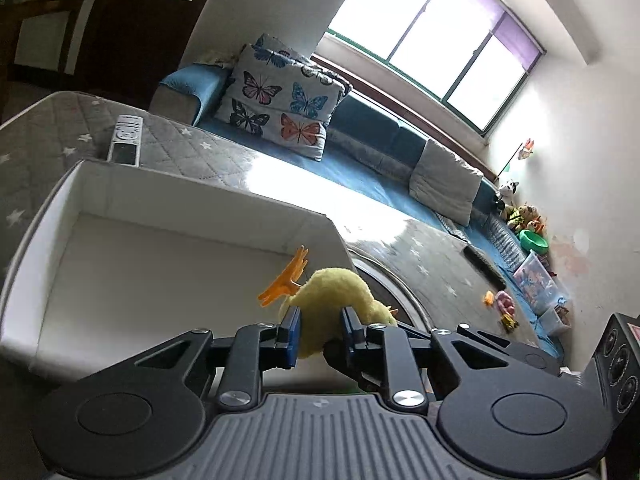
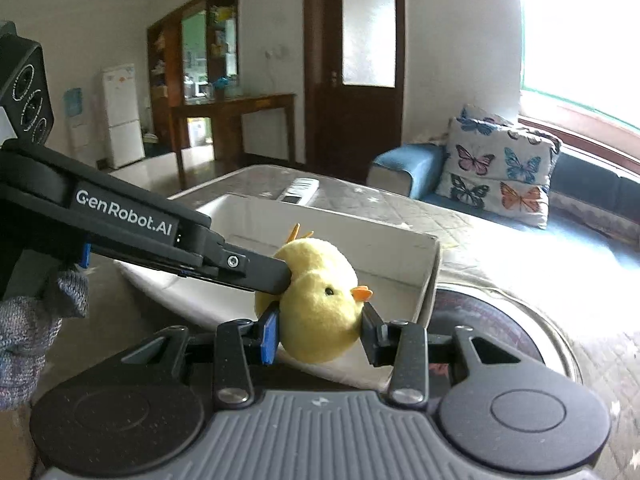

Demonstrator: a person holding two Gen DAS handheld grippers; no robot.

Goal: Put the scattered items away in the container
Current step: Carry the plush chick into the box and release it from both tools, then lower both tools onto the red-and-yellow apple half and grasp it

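Yellow plush chick (image 2: 320, 304), one item, held by both grippers at once, above the near edge of the white box (image 1: 168, 196). Right gripper (image 2: 320, 330): jaws closed on the chick's body, blue pad against its left flank, black finger under the beak; the head, one black eye and orange beak face the lens. Left gripper (image 1: 320, 330): jaws drawn narrow and clamped on the chick's rear half; in the right wrist view it enters from the left as a long black arm lettered "GenRobot.AI", and its tips sink into the plush so that the pads themselves are hidden there. In the left wrist view only the chick's back and orange feet (image 1: 286, 282) show; the face is turned away. Box: open-topped, white inside, nothing visible on the floor that shows; its near wall is cut off behind the grippers in both views. It stands on a grey quilted cover with white stars (image 1: 188, 148). Remote control (image 1: 125, 140): lies on the cover just beyond the box's far wall. Round metal rim (image 2: 532, 320), right of the box, partly covered by the gripper; what it belongs to cannot be told. Gloved hand (image 2: 36, 320), grey knit, lower left, cut by the frame edge. Small toys (image 1: 502, 308) lie far off on the cover, too small to identify. Butterfly pillow (image 1: 280, 100) on a blue sofa (image 1: 372, 128) behind; window glare washes out part of the cover.
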